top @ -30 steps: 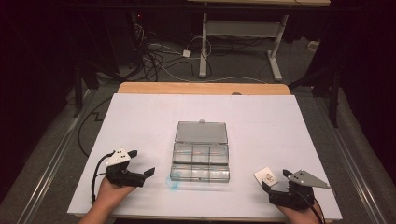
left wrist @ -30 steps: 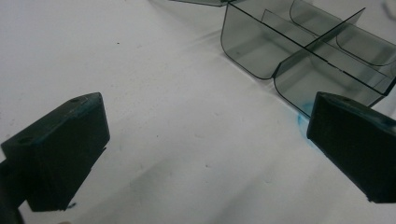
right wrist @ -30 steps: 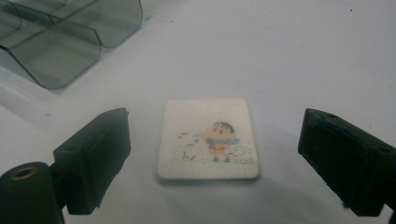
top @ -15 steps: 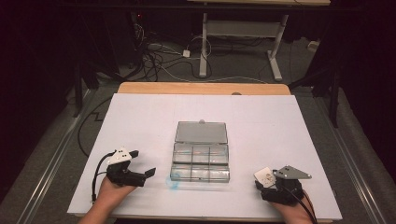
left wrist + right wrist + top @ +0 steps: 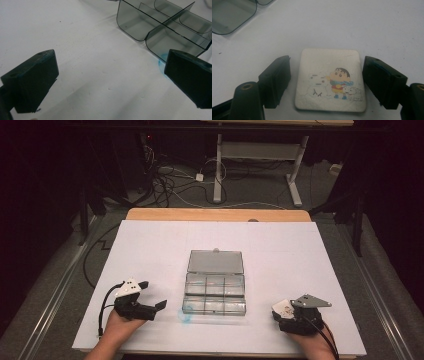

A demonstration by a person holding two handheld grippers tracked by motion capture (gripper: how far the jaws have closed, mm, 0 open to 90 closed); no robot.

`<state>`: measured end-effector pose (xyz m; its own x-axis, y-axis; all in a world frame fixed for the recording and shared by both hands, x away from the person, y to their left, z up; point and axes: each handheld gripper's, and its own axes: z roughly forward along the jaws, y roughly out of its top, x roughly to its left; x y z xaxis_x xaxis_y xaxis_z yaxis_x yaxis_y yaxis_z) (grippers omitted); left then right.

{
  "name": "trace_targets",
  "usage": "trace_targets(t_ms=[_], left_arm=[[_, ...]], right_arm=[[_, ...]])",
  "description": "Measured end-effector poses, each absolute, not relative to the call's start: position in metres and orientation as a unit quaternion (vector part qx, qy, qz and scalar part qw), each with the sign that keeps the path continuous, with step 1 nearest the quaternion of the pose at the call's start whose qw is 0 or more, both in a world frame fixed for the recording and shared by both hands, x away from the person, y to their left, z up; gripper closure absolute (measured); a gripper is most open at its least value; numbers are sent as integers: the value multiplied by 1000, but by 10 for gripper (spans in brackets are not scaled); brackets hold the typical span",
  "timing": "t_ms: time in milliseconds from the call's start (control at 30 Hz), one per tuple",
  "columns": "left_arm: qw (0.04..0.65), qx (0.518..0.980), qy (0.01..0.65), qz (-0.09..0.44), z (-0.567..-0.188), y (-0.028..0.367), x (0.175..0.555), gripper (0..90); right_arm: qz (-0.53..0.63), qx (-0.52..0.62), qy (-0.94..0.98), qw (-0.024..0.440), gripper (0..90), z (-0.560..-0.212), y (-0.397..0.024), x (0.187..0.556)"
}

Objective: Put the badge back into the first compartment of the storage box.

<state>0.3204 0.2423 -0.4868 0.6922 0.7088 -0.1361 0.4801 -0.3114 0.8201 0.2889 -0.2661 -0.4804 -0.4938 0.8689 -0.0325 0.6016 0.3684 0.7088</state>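
A clear plastic compartment box point(image 5: 215, 292) lies open at the table's middle, its lid point(image 5: 215, 262) folded back. My left gripper point(image 5: 154, 294) rests left of the box, open, with only bare table between its jaws point(image 5: 110, 75); the box's near corner point(image 5: 160, 27) is just ahead of it. My right gripper point(image 5: 281, 312) sits at the front right, straddling a small white square tile point(image 5: 330, 80) printed with a cartoon child. Its jaws point(image 5: 328, 75) have just been closing with the tile between them. A narrow gap still shows on each side, so the pads are not pressing on the tile.
A faint blue smudge point(image 5: 186, 317) marks the white table cover point(image 5: 150, 245) by the box's front left corner. The wooden table edge point(image 5: 215, 214) runs along the back, with cables and a desk frame on the dark floor beyond.
The right gripper has edged left onto the tile and its jaws have narrowed around it. The left gripper has stayed where it was.
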Motion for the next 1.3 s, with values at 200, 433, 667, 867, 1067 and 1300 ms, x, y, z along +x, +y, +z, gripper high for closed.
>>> trace_targets(t_ms=[200, 433, 667, 867, 1067, 1300], left_arm=[[451, 801, 373, 128, -487, 242, 321, 0], [451, 803, 370, 124, -487, 241, 321, 0], [453, 802, 368, 126, -487, 242, 320, 0], [459, 802, 361, 125, -487, 242, 319, 0], [461, 801, 362, 125, -487, 243, 318, 0], [468, 798, 359, 127, -486, 244, 315, 0]], right_arm=[[324, 461, 800, 207, 317, -479, -269, 289], [325, 459, 800, 209, 328, -480, -269, 289], [327, 456, 800, 214, 336, -480, -269, 288], [330, 457, 798, 213, 339, -480, -269, 287], [335, 456, 797, 211, 338, -480, -270, 287], [360, 457, 787, 207, 338, -476, -273, 286]])
